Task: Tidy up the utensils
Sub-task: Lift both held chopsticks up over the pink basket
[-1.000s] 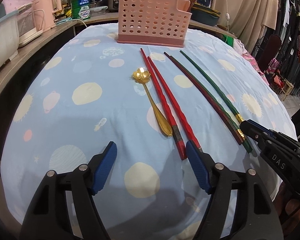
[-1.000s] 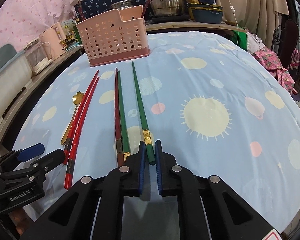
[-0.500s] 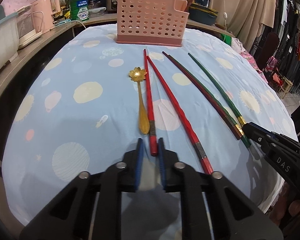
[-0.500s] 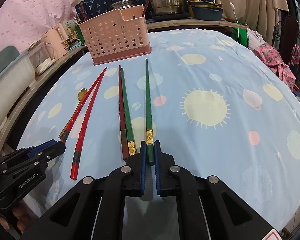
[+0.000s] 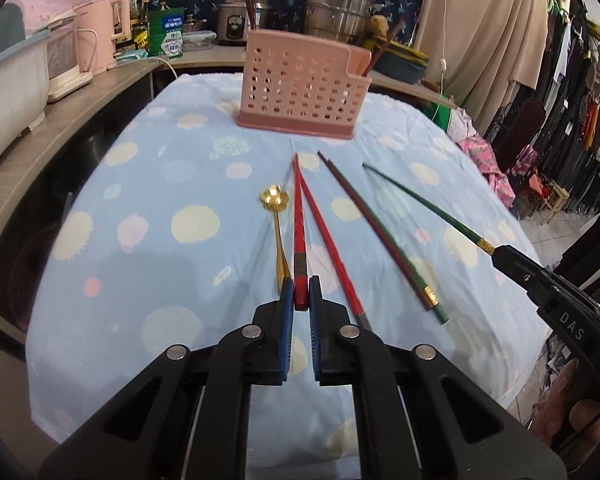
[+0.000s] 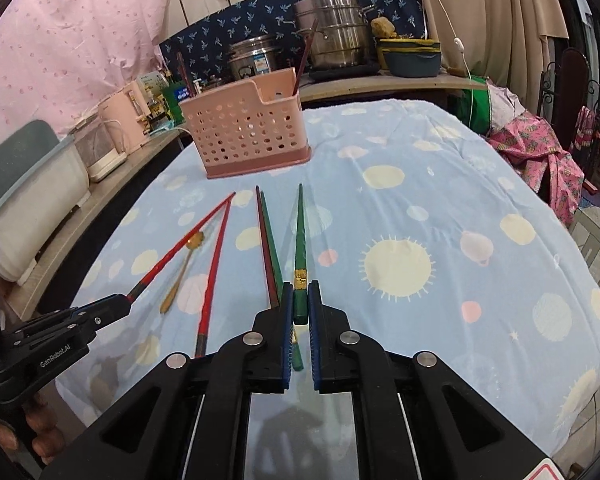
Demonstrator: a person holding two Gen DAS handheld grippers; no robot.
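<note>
My left gripper (image 5: 299, 294) is shut on the butt end of a red chopstick (image 5: 299, 216) and holds it lifted off the cloth. My right gripper (image 6: 299, 300) is shut on a green chopstick (image 6: 300, 236), also raised. A second red chopstick (image 5: 328, 240), a dark red and green pair (image 5: 380, 236) and a gold flower-headed spoon (image 5: 277, 220) lie on the blue tablecloth (image 5: 148, 272). The pink perforated utensil basket (image 5: 302, 84) stands upright at the far end of the table; it also shows in the right wrist view (image 6: 246, 132).
Steel pots (image 6: 332, 40), a rice cooker (image 5: 236, 24) and pink appliances (image 5: 100, 40) line the counter behind and to the left. Clothes racks (image 5: 572, 120) stand on the right. The table edge drops off close beneath both grippers.
The left gripper closed on the red chopstick and lifted it. The right gripper, holding the green chopstick, raised it off the cloth, away from the other pair.
</note>
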